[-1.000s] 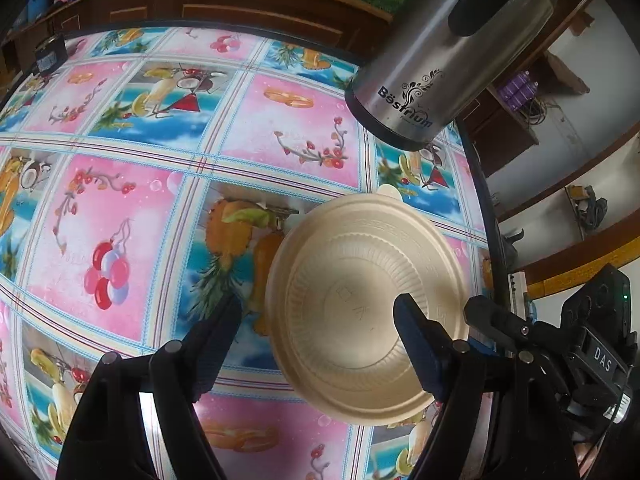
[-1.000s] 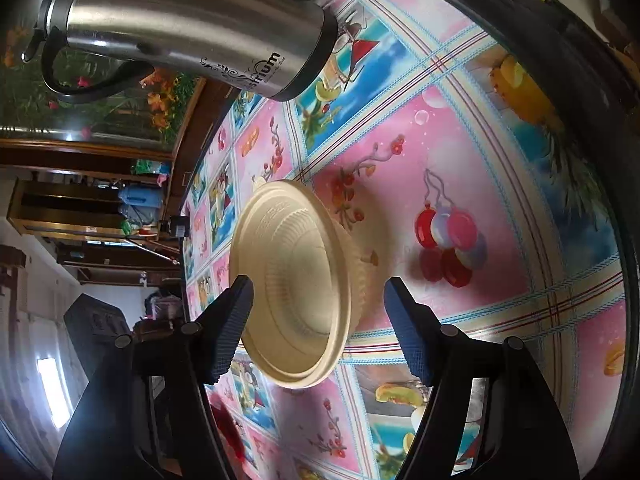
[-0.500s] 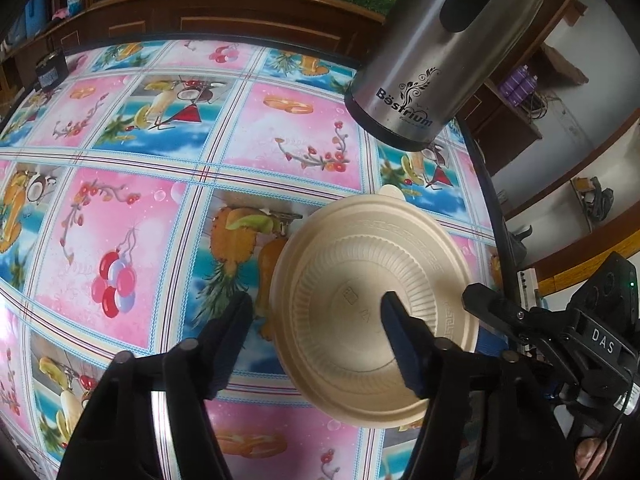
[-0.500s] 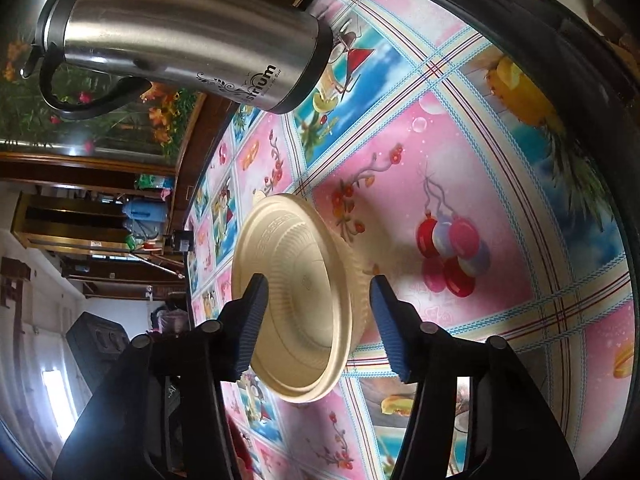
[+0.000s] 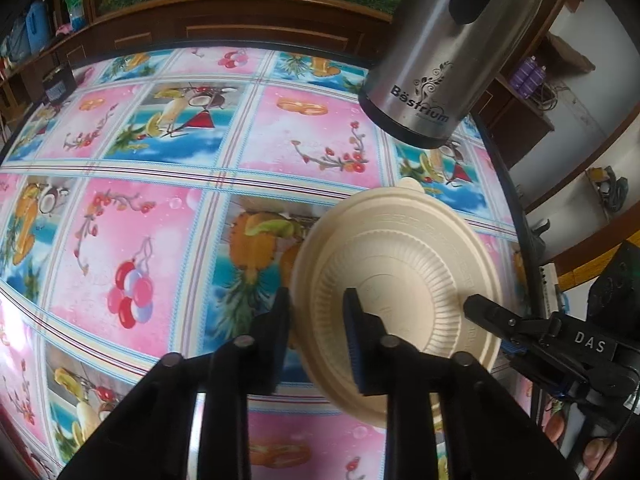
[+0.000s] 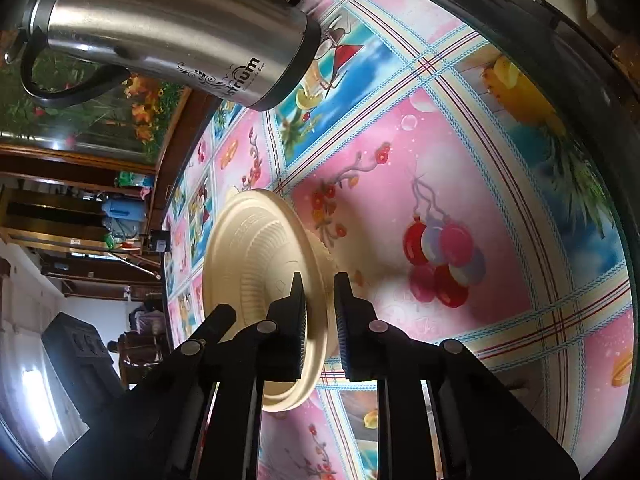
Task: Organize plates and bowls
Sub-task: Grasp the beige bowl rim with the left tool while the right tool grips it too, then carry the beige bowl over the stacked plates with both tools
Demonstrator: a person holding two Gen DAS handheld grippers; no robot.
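Observation:
A cream plastic bowl (image 5: 404, 264) sits on the colourful tablecloth near the table's right edge; it also shows in the right wrist view (image 6: 256, 264). My left gripper (image 5: 318, 304) is nearly shut, its jaws straddling the bowl's near-left rim, one finger inside and one outside. My right gripper (image 6: 318, 284) is nearly shut over the opposite rim, one finger inside the bowl and one outside; it shows in the left wrist view (image 5: 480, 312) at the bowl's right side. Whether the pads press the rim is unclear.
A tall steel thermos jug (image 5: 440, 52) stands just behind the bowl, also seen in the right wrist view (image 6: 172, 28). The round table's dark edge (image 5: 516, 208) runs close to the bowl's right. A small dark box (image 5: 58, 84) sits at the far left edge.
Both grippers have closed from wide open down onto opposite sides of the bowl's rim and moved closer to it. The bowl has hardly moved.

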